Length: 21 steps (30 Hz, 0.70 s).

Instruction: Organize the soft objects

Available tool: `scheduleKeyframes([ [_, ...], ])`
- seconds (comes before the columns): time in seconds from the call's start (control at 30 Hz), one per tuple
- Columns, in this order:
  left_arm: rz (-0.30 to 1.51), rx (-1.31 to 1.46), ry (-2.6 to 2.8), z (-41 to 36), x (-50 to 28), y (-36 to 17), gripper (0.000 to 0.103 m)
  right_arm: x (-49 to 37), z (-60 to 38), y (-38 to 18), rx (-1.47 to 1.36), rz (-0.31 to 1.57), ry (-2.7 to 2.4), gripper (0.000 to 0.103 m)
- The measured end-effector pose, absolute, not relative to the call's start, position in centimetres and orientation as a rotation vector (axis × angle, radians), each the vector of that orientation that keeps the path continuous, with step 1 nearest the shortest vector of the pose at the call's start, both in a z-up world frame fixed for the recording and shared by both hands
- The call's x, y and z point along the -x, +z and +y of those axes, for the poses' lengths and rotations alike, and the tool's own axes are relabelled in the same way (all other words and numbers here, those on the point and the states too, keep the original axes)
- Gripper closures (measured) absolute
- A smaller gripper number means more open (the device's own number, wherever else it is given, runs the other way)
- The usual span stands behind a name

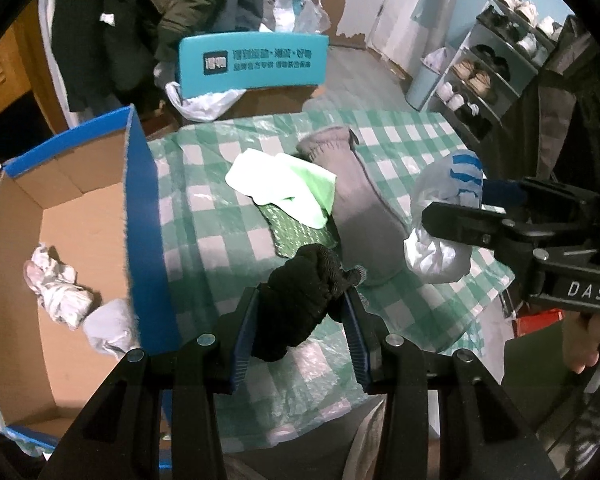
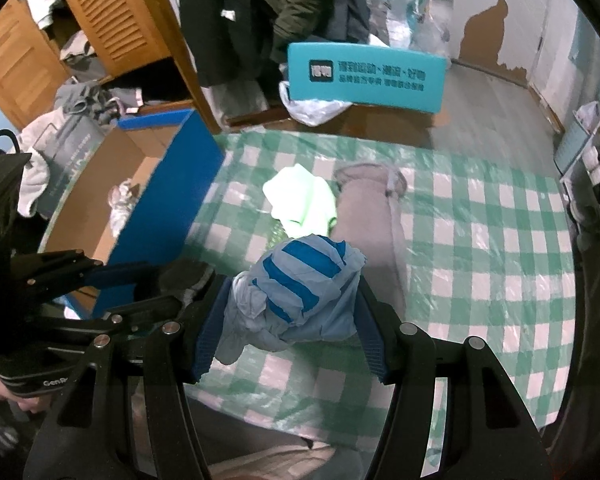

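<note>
My left gripper (image 1: 300, 304) is shut on a black knitted glove (image 1: 304, 300), held above the green checked tablecloth (image 1: 204, 216). My right gripper (image 2: 288, 300) is shut on a crumpled pale blue cloth with darker blue stripes (image 2: 300, 292); from the left wrist view the same bundle (image 1: 444, 220) hangs at the right. On the table lie a light green cloth (image 1: 284, 184), a green patterned piece (image 1: 300, 232) under it, and a long grey sock (image 1: 356, 204). An open cardboard box with a blue rim (image 1: 148, 208) stands at the left, holding white crumpled cloths (image 1: 56, 284).
A teal sign board (image 1: 252, 62) stands behind the table, with plastic bags beside it. Dark coats (image 1: 148, 8) hang at the back. A shoe rack (image 1: 496, 60) stands at the right. Wooden louvred doors (image 2: 112, 12) are at the left rear.
</note>
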<state>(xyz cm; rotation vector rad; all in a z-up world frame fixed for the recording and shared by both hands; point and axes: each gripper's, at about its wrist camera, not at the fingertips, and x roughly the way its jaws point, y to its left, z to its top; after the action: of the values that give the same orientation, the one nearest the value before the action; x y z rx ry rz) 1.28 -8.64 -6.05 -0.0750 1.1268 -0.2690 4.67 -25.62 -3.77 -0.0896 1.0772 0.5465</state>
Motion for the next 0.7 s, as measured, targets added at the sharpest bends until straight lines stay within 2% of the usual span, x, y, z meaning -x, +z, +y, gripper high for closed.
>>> scheduleKeyframes([
  [0.7, 1.037, 0.145, -0.167, -1.7, 0.1, -2.7, 0.061, -4.4, -19.0, -0.8, 0.128, 1.018, 0.650, 0.043],
])
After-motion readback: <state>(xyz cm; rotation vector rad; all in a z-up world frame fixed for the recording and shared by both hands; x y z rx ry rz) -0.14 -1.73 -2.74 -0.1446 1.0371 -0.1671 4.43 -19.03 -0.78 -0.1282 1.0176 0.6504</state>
